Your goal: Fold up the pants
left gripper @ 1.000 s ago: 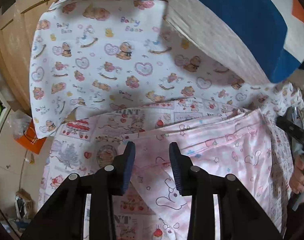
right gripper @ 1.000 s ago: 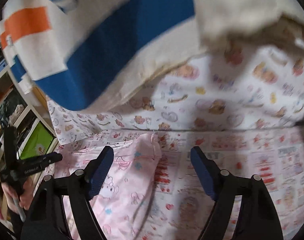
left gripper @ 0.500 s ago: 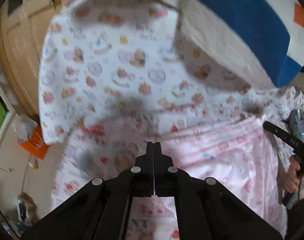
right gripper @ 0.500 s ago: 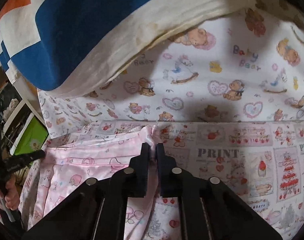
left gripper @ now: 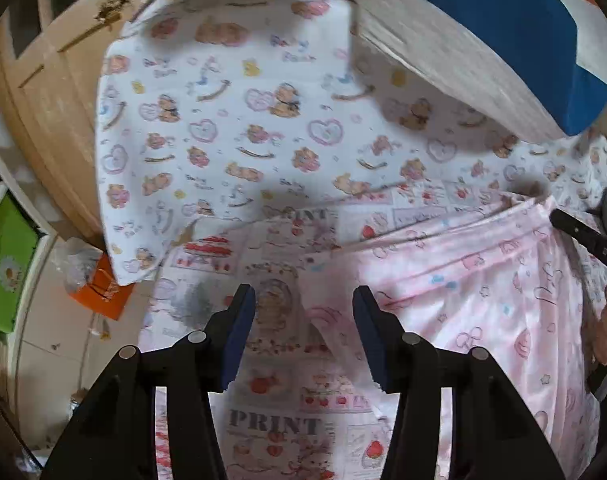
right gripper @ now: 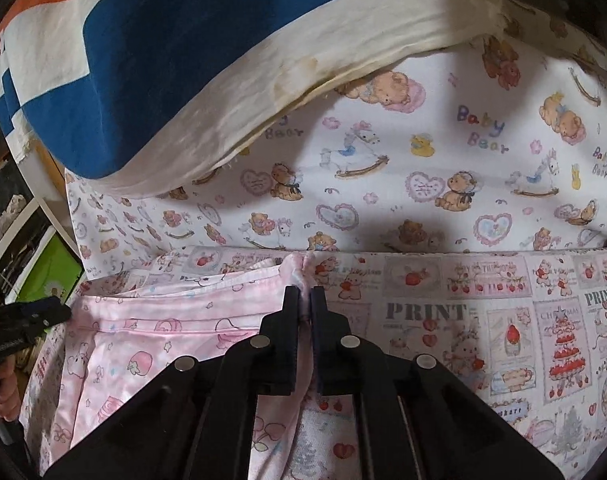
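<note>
A Baby Bear print sheet [right gripper: 443, 168] spreads toward twelve o'clock, with a blue and cream pillow [right gripper: 175, 64] on it at ten. The pink pants [left gripper: 483, 300] lie on the strawberry "PRINT" cloth [right gripper: 503, 328]. My right gripper [right gripper: 303, 300] pinches their bunched corner; my left gripper [left gripper: 303, 332] gapes wide, straddling their edge at six

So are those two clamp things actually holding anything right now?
Only the right hand-held gripper is: shut on a bunched corner of the pink cartoon-print pants. The left hand-held gripper is open, holding nothing.
</note>
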The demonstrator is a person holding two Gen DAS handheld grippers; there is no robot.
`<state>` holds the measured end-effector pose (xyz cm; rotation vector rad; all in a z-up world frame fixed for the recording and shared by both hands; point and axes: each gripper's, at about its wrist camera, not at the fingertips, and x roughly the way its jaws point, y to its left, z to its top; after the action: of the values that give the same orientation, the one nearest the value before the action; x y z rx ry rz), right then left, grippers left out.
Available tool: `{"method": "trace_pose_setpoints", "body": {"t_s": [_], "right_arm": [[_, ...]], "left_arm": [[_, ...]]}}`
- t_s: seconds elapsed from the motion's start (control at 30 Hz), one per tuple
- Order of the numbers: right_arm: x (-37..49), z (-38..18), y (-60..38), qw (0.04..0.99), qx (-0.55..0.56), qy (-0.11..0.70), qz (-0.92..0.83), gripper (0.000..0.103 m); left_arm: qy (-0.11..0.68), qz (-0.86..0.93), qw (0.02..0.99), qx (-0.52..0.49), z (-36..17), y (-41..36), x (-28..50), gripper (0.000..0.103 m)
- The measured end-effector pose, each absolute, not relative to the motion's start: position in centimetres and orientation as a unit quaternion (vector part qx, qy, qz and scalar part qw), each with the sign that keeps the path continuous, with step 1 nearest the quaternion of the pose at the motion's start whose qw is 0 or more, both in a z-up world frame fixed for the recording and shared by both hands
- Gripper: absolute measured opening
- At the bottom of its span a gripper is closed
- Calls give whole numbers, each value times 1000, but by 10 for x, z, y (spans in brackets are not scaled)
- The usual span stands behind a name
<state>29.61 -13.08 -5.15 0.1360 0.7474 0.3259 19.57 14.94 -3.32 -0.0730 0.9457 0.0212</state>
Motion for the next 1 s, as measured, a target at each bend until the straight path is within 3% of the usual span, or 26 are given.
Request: {"method": "trace_pose_setpoints", "body": {"t_s": [0.03,0.13,0.17,0.43,0.73,0.8,0.83,0.93,1.0], "right_arm": [[296,-52,-134,915,73,363,163,6],[298,-54,-137,910,79,372,166,6],[299,-54,-137,910,78,373,166,6],[300,-57,-134,908,75,377,165,6],[304,-61,-132,902,75,390,167,6],[305,-62,-132,902,75,391,168,6],[304,-61,-132,903,76,389,167,6],[299,-57,-134,909,86,373,167,6],[295,-54,-136,913,100,358,168,11]], "left_arm": [[458,5,888,-41,-35,150,197,44],[459,-6,887,-49,-41,148,200,9],[454,-11,889,-52,-42,147,201,5],[376,15,926,-37,-26,144,194,3],[404,40,914,-11,-43,143,208,4],[401,47,915,-2,-42,142,207,8],[397,50,917,2,-42,141,207,11],[367,58,928,11,-33,139,201,47],[340,58,939,12,-23,138,193,49]]}}
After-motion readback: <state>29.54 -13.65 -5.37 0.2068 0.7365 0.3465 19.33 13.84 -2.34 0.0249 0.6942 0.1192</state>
